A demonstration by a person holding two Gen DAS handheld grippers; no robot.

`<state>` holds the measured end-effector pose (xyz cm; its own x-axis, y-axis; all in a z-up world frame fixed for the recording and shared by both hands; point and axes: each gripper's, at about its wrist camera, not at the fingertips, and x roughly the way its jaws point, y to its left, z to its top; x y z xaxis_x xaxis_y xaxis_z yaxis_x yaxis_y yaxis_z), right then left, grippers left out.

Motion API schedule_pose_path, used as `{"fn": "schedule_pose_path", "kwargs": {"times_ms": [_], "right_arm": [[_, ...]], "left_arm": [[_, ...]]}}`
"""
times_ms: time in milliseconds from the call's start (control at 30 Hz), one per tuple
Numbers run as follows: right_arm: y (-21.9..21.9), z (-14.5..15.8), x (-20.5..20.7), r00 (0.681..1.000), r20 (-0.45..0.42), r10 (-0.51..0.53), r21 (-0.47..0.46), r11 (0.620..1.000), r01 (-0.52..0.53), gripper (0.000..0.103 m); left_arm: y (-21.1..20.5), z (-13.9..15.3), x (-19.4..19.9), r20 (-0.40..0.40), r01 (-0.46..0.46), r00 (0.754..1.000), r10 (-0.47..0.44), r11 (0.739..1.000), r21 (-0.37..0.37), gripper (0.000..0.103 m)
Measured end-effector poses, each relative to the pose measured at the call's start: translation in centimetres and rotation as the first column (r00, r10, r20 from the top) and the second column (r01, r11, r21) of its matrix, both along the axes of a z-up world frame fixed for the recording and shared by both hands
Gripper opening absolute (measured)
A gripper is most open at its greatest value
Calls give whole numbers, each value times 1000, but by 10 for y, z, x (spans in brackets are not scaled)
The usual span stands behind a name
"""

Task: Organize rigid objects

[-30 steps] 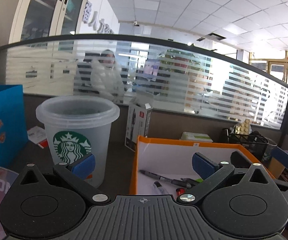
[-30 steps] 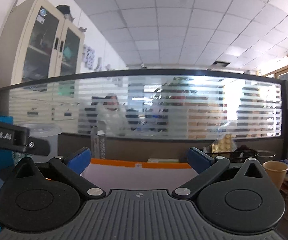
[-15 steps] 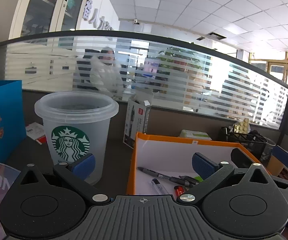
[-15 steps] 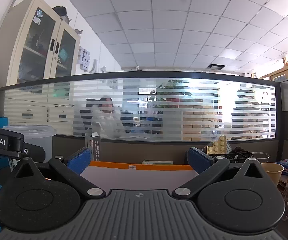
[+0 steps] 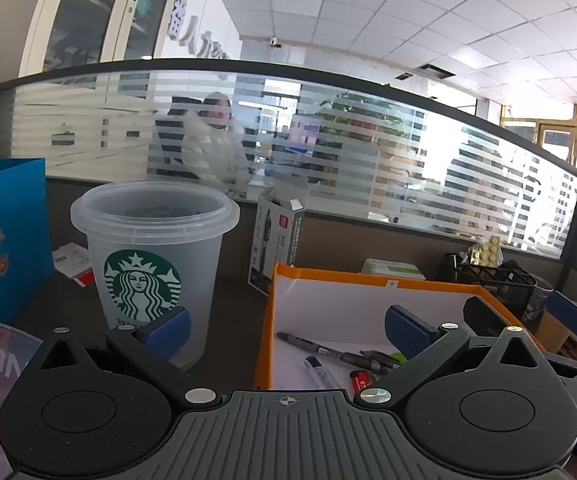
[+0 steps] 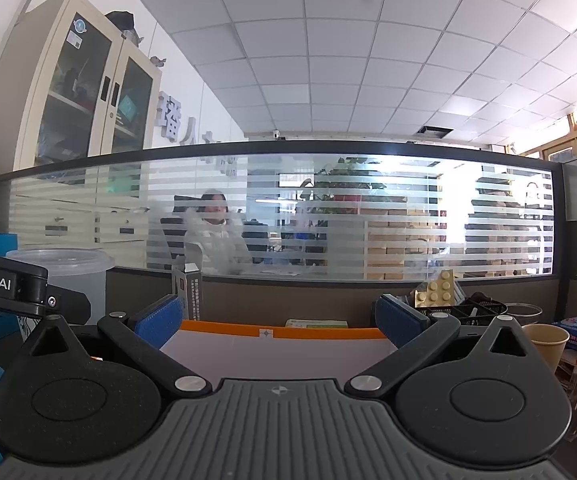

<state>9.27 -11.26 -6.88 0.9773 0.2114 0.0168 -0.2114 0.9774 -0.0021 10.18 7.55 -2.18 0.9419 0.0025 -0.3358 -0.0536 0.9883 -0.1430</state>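
Left tool was spread wide and empty above the dark counter. The orange-rimmed white tray lay just beside the frosted plastic Starbucks cup, holding a black pen (among other small items). Right tool, likewise wide and empty, hovered over the tray's near side.

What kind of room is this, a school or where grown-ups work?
Most likely an office where grown-ups work. A striped glass partition divides the desks, a tall filing cabinet stands by the wall, and pens lie in an orange tray on the desk.
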Motion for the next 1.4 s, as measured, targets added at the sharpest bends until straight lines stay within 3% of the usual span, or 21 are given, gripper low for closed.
{"fn": "schedule_pose_path", "kwargs": {"times_ms": [967,1400], "right_arm": [[-5,4,-2,1000,15,-23,33,999,23,103],[-5,4,-4,999,18,-27,34,999,26,103]], "left_arm": [[-2,-2,-1,1,-20,1000,20,1000,16,103],[-6,-4,-9,67,-16,998,14,999,30,103]]}}
